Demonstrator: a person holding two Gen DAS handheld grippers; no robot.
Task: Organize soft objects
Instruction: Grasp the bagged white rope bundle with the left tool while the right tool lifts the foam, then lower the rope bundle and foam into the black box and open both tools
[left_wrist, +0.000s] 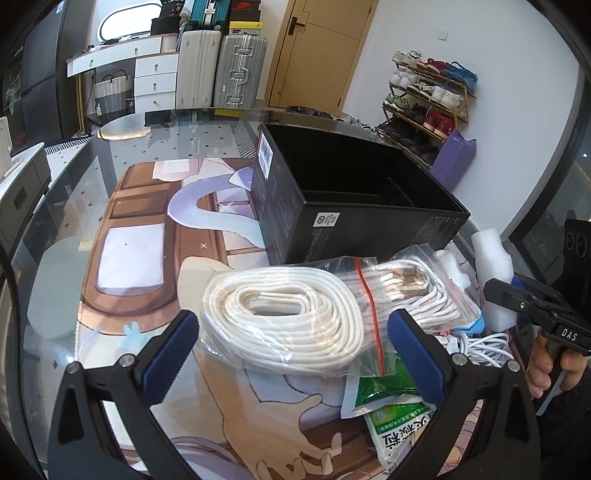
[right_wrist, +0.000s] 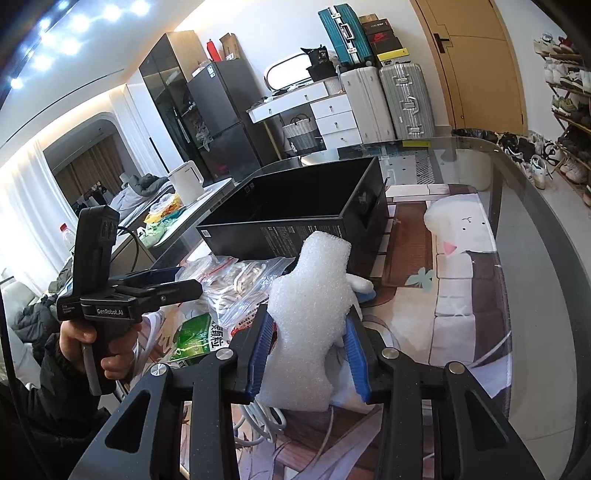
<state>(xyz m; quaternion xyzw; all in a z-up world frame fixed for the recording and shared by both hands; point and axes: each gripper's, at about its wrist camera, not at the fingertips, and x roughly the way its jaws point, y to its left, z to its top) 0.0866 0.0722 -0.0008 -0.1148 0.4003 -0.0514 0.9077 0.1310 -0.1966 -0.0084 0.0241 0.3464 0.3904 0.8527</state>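
A clear bag of coiled white rope (left_wrist: 284, 325) lies on the printed mat, and my left gripper (left_wrist: 295, 343) stands open with a pad on each side of it, apart from the bag. A second zip bag of white cord (left_wrist: 417, 291) lies just right of it. My right gripper (right_wrist: 308, 343) is shut on a white foam piece (right_wrist: 314, 314), which stands upright between the blue pads; the same foam piece (left_wrist: 493, 273) shows at the right of the left wrist view. An open black box (left_wrist: 354, 195) sits behind the bags.
Green sachets (left_wrist: 391, 406) and a white cable (left_wrist: 484, 347) lie near the bags. The glass table's curved edge (right_wrist: 517, 206) runs at the right. A person's hand (right_wrist: 96, 350) holds the left gripper's handle. Suitcases, drawers and a shoe rack stand beyond the table.
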